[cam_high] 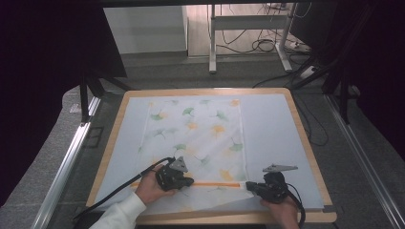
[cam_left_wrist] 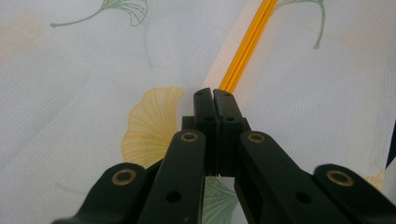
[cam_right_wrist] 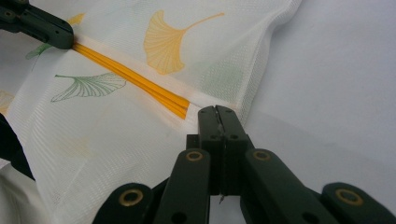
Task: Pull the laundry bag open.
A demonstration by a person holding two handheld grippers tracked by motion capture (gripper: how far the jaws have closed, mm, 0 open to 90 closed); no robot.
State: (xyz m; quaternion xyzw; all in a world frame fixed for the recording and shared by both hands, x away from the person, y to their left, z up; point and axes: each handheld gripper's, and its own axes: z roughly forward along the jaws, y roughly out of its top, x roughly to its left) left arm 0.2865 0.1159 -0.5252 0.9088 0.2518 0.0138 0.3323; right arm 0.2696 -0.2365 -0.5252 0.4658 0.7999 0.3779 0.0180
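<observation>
- High view: a white mesh bag printed with green and yellow ginkgo leaves is seen laid flat on a pale mat that covers a wooden table; the bag runs from the 12 o'clock edge of the mat down to its 6 o'clock edge.
- An orange zipper is seen crossing the bag near its 6 o'clock end, stretched between the two grippers.
- The left gripper is held at about 7 o'clock on the table, with the zipper leading away from its tips toward 3 o'clock.
- The right gripper is held at about 5 o'clock, at the bag's corner, with the zipper's end lying toward 9 o'clock of its tips.
- Left gripper view: the jaws of the left gripper are seen pressed together, and the zipper runs from the tips toward 1 o'clock; whether fabric or a pull tab is pinched between them cannot be told.
- Right gripper view: the jaws of the right gripper are seen closed together at the bag's edge, just beside the zipper's end, which lies at 10 o'clock of the tips; a pinch on the mesh cannot be confirmed.
- In that same view the left gripper is seen far off at 10 o'clock, at the zipper's other end.
</observation>
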